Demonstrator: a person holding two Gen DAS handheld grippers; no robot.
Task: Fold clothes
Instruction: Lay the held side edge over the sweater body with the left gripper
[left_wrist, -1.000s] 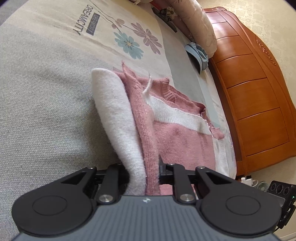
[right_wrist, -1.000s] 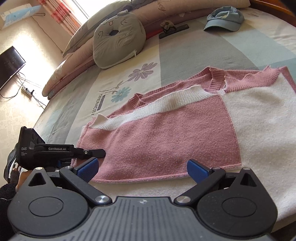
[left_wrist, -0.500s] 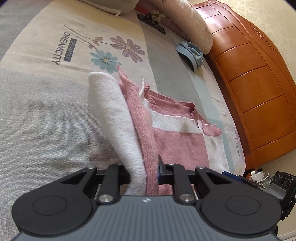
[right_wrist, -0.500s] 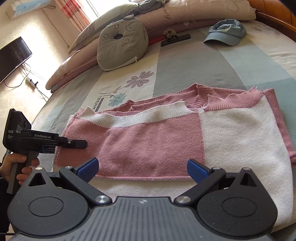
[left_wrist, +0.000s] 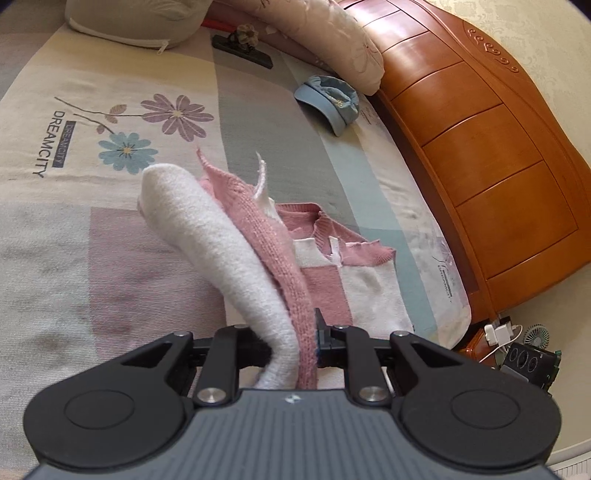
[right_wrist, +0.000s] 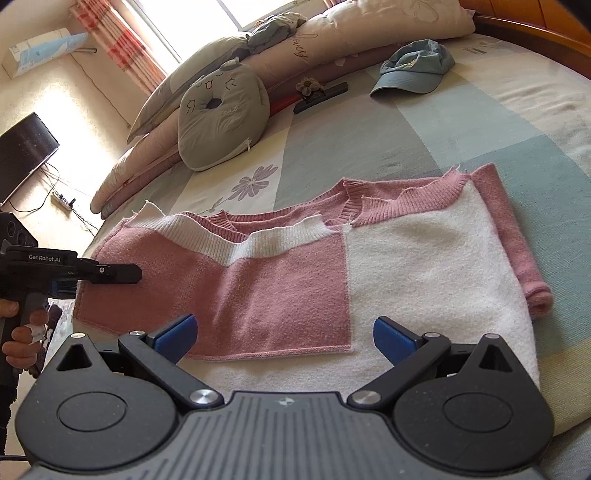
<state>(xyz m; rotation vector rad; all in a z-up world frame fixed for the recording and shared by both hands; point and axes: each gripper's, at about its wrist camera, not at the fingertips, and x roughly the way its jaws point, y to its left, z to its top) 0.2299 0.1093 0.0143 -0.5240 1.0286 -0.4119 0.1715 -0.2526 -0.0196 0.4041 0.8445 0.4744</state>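
Note:
A pink and white knitted sweater (right_wrist: 369, 266) lies folded on the bed. My left gripper (left_wrist: 288, 339) is shut on its left edge, a white and pink fold (left_wrist: 229, 254) that rises off the bed toward the camera. In the right wrist view the left gripper (right_wrist: 125, 274) comes in from the left at the sweater's lifted pink side, held by a hand (right_wrist: 18, 332). My right gripper (right_wrist: 284, 336) stands open just above the sweater's near hem, with nothing pressed between its blue pads (right_wrist: 177, 332).
A blue cap (right_wrist: 413, 70) and a dark flat object with a flower (right_wrist: 319, 94) lie farther up the bed. A grey cushion (right_wrist: 221, 114) and long pillows line the head end. The wooden footboard (left_wrist: 480, 147) borders the bed's right side. A fan and cables sit on the floor.
The left gripper has lifted the sweater's left edge higher and carried it inward over the bed. The right gripper has shifted sideways along the hem, still open.

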